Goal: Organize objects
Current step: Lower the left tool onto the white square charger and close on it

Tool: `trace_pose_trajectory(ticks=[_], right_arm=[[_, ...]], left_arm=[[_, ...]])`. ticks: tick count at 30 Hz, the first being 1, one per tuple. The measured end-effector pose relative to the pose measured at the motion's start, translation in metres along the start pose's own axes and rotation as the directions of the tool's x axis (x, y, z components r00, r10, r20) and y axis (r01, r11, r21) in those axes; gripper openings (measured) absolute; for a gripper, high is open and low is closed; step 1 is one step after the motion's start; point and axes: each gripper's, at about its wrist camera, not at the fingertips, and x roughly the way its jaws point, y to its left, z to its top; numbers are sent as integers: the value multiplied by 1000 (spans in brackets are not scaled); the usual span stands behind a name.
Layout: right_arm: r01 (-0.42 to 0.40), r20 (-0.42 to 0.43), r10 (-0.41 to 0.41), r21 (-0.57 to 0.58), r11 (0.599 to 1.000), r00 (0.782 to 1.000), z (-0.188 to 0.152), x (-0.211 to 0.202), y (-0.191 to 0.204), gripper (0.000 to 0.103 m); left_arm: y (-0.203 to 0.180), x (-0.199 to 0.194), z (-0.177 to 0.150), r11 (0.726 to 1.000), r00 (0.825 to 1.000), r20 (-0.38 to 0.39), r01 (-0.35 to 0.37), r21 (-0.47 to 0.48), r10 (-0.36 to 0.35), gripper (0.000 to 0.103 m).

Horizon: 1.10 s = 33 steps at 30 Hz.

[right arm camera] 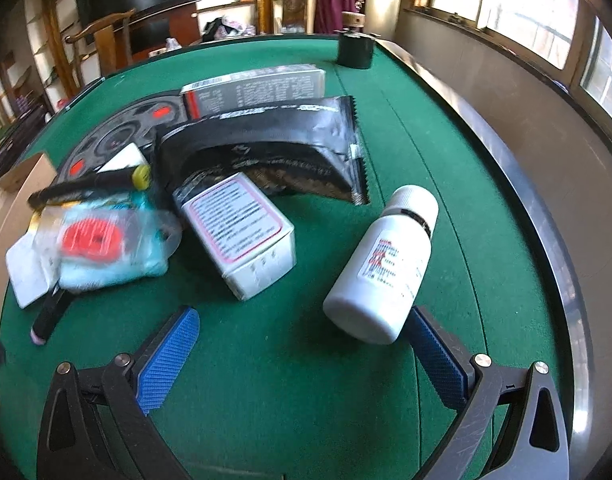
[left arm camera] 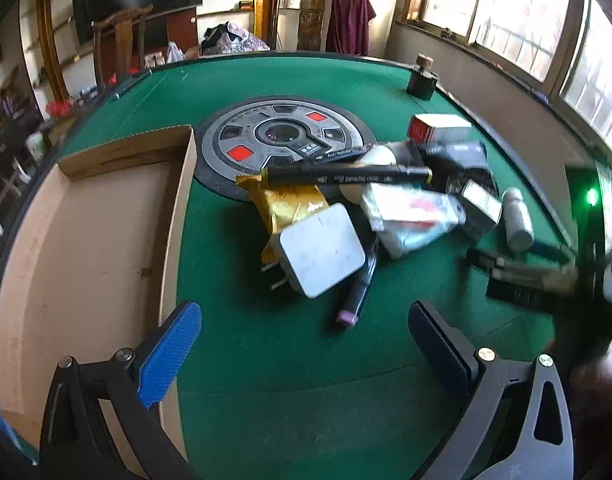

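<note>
The white pill bottle lies on its side on the green worktop, its base just beside, perhaps touching, the right pad of the right tongs; those tongs are spread wide and hold nothing; the bottle sits off to one side of the gap, not between the pads; just beyond it lie a white medicine box tilted on one edge, a black foil pouch and a longer grey carton; further left, blurred, a clear packet with a red item inside lies over the heap

Seen from the left wrist, the same heap lies mid-worktop: a white charger plug rests on a gold sachet, a black marker lies across the top, and a pink-tipped pen pokes out beneath; the open cardboard box stands to the left, well apart from the bottle, with nothing visible inside it; the left tongs are likewise wide and empty, poised over bare felt short of the plug

By my judgement the sorting has barely begun, and the step in hand is a first pick; the right tongs seem nearest to taking the bottle; that calls for shifting rightward so the body lies between the pads, then closing across its width; being round and smooth, it may roll away
</note>
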Motion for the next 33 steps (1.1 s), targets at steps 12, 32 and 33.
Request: trace_pose_trajectory(ticks=[12,32,33], right_arm=[[-22,1,22,-30,999,1000,-2,-1,1,103],[-22,2,22,-28,999,1000,-2,-2,1,103],[-23,2,23,-28,999,1000,-2,-2,0,103]], left_arm=[[-4,40,29,999,996,-84,-6,-44,2,55],[-1,15,14,995,995,-47,92,25,-91,33],[-3,15,15,996,996,-39,82,41,-80,42]])
